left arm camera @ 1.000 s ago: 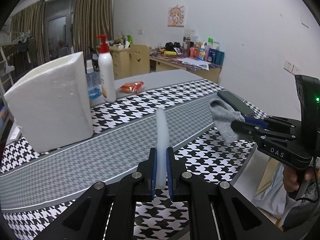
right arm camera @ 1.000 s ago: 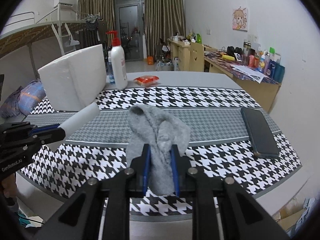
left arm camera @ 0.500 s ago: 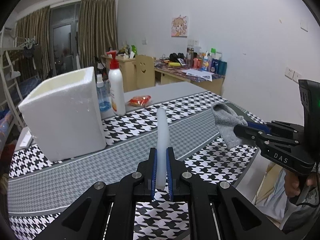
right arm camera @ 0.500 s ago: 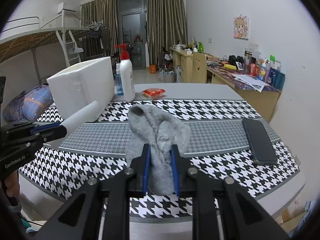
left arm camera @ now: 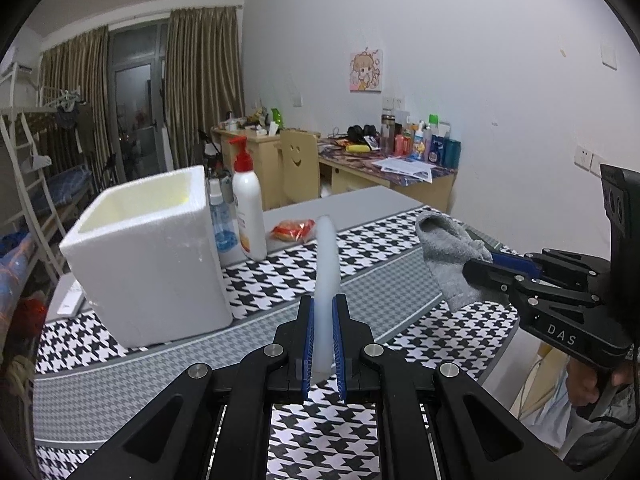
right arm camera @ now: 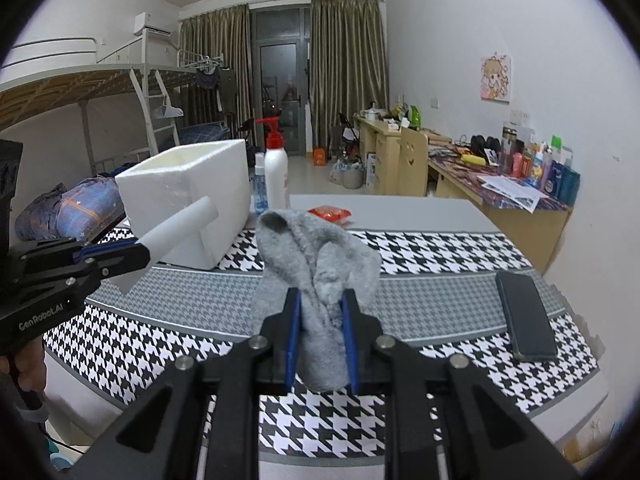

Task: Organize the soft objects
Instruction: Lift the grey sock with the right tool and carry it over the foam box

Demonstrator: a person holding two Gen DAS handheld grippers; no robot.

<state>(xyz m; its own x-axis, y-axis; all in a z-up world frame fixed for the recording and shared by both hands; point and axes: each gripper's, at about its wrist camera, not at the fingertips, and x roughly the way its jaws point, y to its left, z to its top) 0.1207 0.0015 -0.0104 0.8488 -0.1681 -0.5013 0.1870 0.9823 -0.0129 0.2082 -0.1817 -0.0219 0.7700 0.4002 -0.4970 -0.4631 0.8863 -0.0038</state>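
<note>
A: Left gripper (left arm camera: 323, 344)?
B: Jaws pinching a white foam strip (left arm camera: 327, 276), held up above the table (left arm camera: 120, 392). Strip points toward the foam box (left arm camera: 148, 256).

A: Right gripper (right arm camera: 320, 344)?
B: Jaws clamped on a grey sock (right arm camera: 316, 280), also off the table. Sock bunched, hanging below the pads.

A: Box?
B: Open top, standing on the table's left side, bottles (left arm camera: 248, 208) just behind it. Red packet (left arm camera: 292, 229) beyond, phone (right arm camera: 526, 316) flat at the right edge.
</note>
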